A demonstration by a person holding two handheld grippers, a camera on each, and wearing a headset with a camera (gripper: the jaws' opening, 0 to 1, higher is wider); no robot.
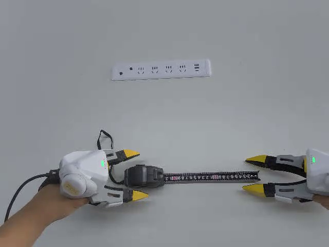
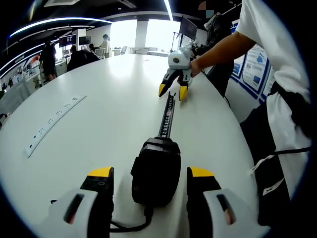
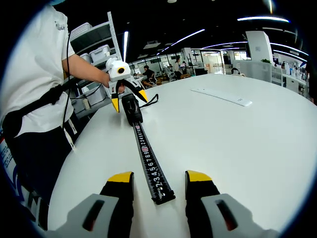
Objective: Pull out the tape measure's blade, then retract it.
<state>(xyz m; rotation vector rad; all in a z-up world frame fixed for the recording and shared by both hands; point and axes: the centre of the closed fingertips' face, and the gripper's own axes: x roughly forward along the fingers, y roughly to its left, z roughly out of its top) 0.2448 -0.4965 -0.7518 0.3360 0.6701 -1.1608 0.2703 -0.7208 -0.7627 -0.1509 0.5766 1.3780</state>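
Note:
A black tape measure [image 1: 145, 176] lies on the white table, its blade [image 1: 213, 177] pulled out to the right. My left gripper [image 1: 134, 174] is open and straddles the case [image 2: 156, 171], with a gap on each side of it. My right gripper [image 1: 253, 174] is open too, and the blade's hooked end [image 3: 162, 194] lies between its yellow fingertips [image 3: 121, 177], untouched. The right gripper [image 2: 173, 90] shows far off in the left gripper view. In the right gripper view the left gripper [image 3: 129, 99] sits at the far end of the blade [image 3: 148, 158].
A white power strip [image 1: 161, 69] lies flat at the back of the table, well away from the tape. The case's black wrist strap [image 1: 104, 138] loops behind the left gripper. A person's body stands at the table's near edge [image 2: 277, 114].

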